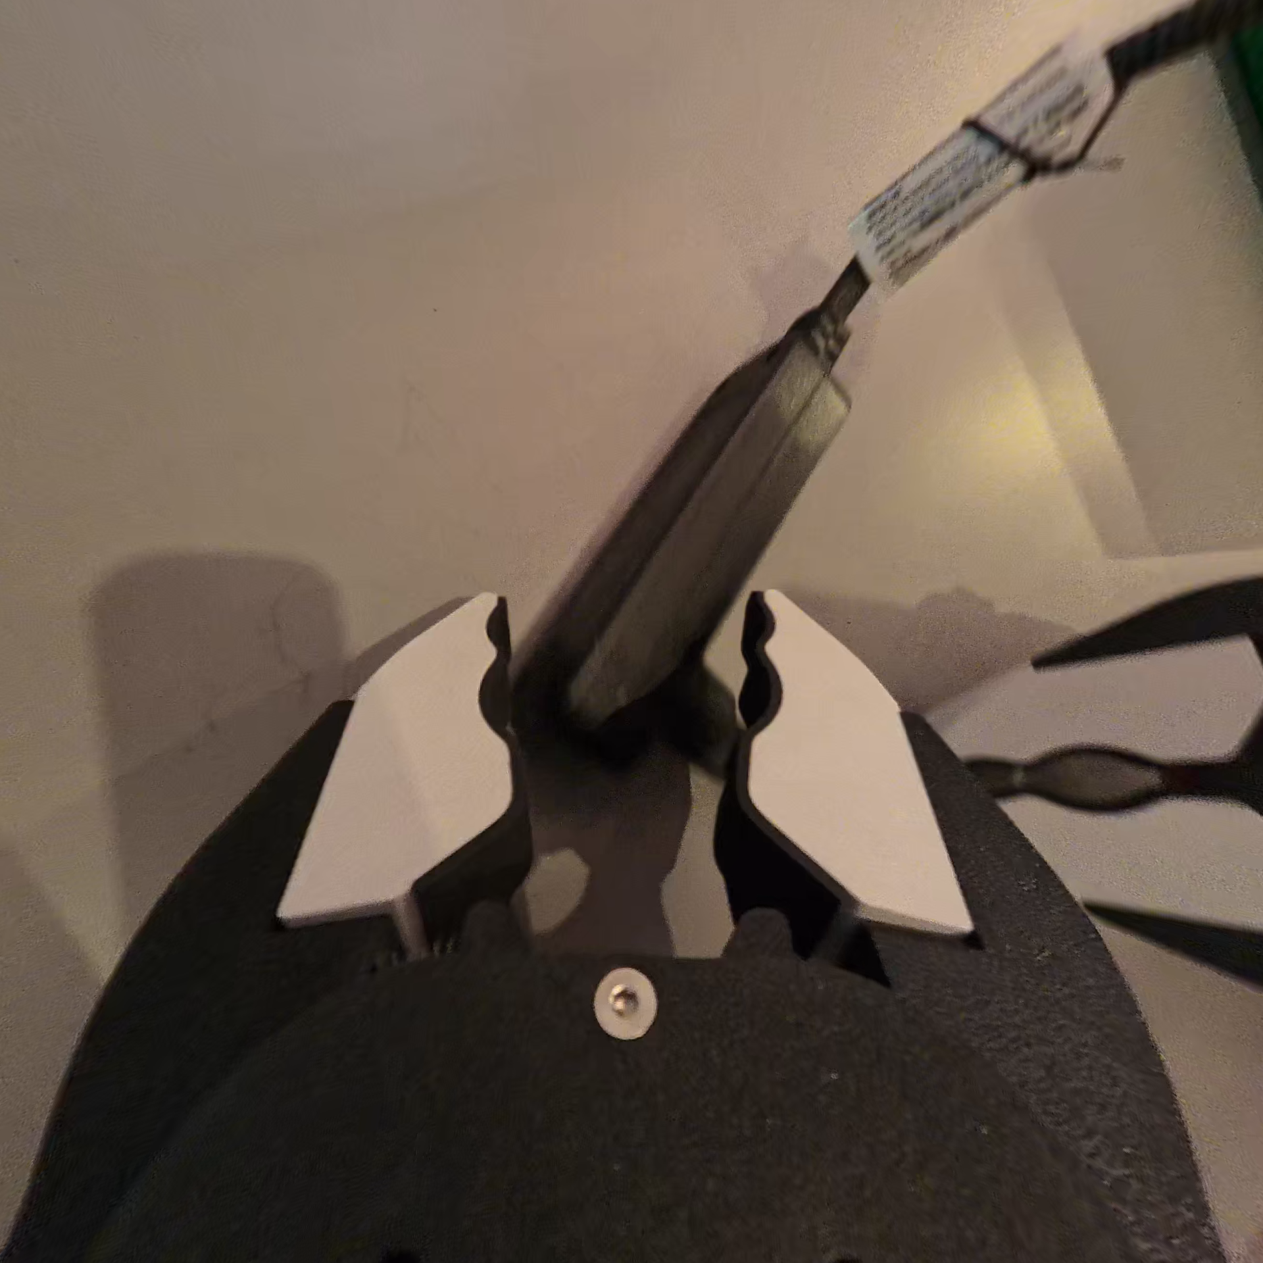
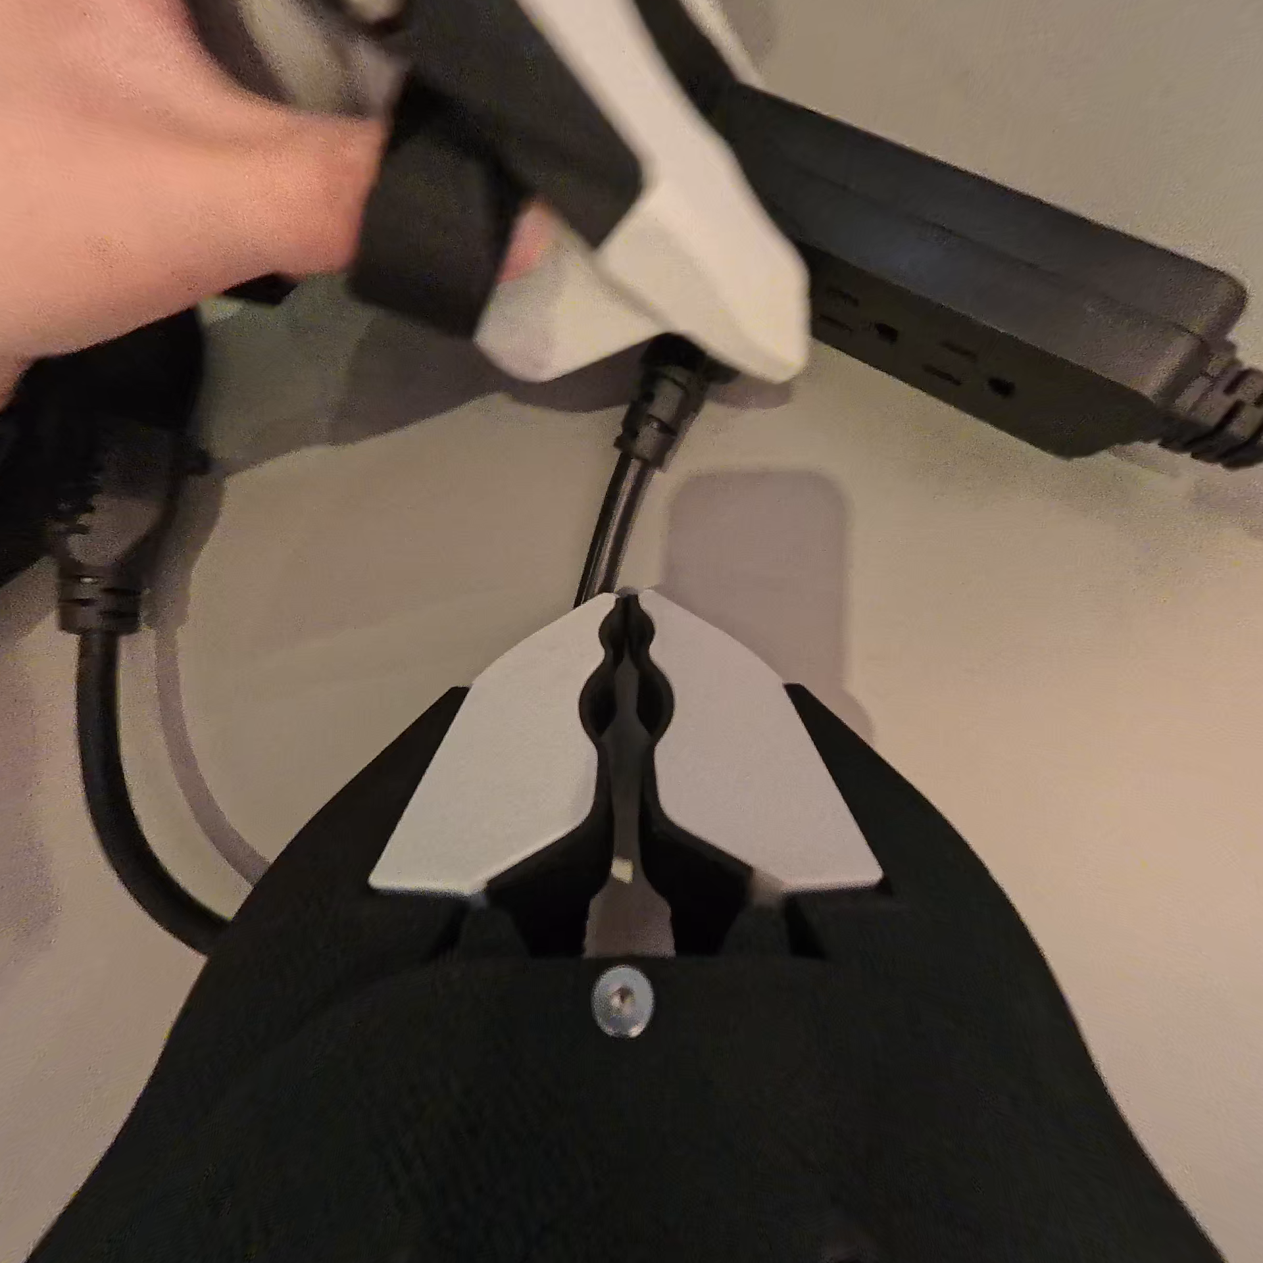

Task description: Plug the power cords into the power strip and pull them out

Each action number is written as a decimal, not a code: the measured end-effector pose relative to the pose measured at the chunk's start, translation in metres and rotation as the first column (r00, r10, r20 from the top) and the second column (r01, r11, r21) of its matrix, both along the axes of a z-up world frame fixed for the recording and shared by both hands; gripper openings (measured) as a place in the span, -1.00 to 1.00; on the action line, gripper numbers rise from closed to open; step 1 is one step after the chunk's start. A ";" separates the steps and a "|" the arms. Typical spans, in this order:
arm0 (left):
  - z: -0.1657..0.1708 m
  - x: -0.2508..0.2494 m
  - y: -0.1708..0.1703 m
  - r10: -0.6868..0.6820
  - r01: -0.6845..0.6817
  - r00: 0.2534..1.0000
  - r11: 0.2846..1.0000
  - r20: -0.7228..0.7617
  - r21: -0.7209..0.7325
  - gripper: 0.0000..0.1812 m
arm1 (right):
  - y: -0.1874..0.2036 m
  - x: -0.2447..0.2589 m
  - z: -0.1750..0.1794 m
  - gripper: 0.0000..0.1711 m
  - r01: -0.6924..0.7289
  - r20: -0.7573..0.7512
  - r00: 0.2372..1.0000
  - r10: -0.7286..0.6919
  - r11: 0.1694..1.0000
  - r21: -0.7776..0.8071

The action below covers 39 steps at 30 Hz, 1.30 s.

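Note:
The black power strip (image 1: 717, 492) lies on the pale table and runs up and to the right. My left gripper (image 1: 625, 608) is open, and its white fingers (image 1: 410, 752) stand either side of the strip's near end with gaps. My right gripper (image 2: 625, 598) is shut on a black power cord (image 2: 608, 526). The cord leads up to its plug (image 2: 659, 410), which sits at the strip (image 2: 957, 260) partly hidden under the left gripper's white finger (image 2: 683, 225). The right gripper's shut tips also show at the right of the left wrist view (image 1: 984, 769).
A second black plug (image 2: 96, 540) and its cord lie on the table at left. A hand (image 2: 137, 171) holds the left gripper. The strip's own cable carries white label tags (image 1: 991, 157). A green object (image 1: 1244, 89) stands at the far right corner. Left tips and right tips are each some 40 cm from the green object (image 1: 1244, 89).

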<state>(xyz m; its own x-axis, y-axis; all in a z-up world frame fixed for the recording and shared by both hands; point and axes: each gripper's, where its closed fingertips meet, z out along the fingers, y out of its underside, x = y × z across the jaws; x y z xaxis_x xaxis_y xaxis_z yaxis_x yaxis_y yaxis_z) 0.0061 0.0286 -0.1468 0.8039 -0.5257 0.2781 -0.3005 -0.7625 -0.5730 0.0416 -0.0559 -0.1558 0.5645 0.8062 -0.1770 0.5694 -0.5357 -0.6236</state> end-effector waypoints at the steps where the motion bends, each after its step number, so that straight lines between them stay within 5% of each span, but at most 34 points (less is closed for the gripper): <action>1: 0.000 0.001 -0.002 -0.029 0.029 1.000 1.000 -0.008 0.004 -0.24 | -0.010 -0.005 0.000 -0.97 -0.022 0.004 1.000 0.022 1.000 -0.008; 6: -0.002 0.021 0.001 -0.150 0.151 0.988 0.988 -0.041 0.035 -0.31 | -0.019 -0.005 0.038 -0.94 -0.080 -0.018 0.996 0.084 0.986 0.144; 9: -0.003 0.039 0.001 -0.213 0.213 0.977 0.977 -0.006 0.005 -0.56 | -0.015 0.013 0.111 -0.72 -0.125 -0.027 0.989 0.144 0.923 0.363; 13: -0.003 0.063 -0.001 -0.408 0.407 0.913 0.913 -0.025 -0.017 -0.58 | 0.024 0.072 0.166 -0.40 -0.150 0.094 0.988 0.119 0.859 0.490; 18: -0.006 0.100 -0.013 -0.788 0.783 0.589 0.611 -0.181 -0.111 -0.60 | 0.046 0.122 0.178 -0.39 -0.196 0.124 0.980 0.157 0.875 0.443; 24: -0.006 0.183 -0.028 -0.944 0.941 0.317 0.325 -0.092 -0.090 -0.61 | 0.057 0.191 0.229 -0.42 0.021 -0.104 0.994 0.034 0.875 0.483; 27: -0.005 0.213 -0.045 -0.978 0.978 0.200 0.203 -0.063 -0.044 -0.60 | 0.064 0.250 0.222 -0.48 0.198 -0.187 0.974 -0.131 0.891 0.408; 30: 0.010 0.225 -0.043 -0.959 0.960 0.279 0.279 0.047 0.003 -0.59 | 0.060 0.289 0.195 -0.49 0.318 -0.197 0.944 -0.265 0.891 0.325; 34: 0.075 0.202 -0.021 -0.824 0.828 0.485 0.540 0.292 0.151 -0.52 | 0.047 0.275 0.183 -0.51 0.269 -0.209 0.956 -0.205 0.894 0.357; 39: 0.059 0.148 -0.029 -0.681 0.673 0.732 0.716 -0.023 0.187 -0.08 | 0.058 0.208 0.144 -0.47 -0.003 -0.042 0.999 0.013 0.975 0.222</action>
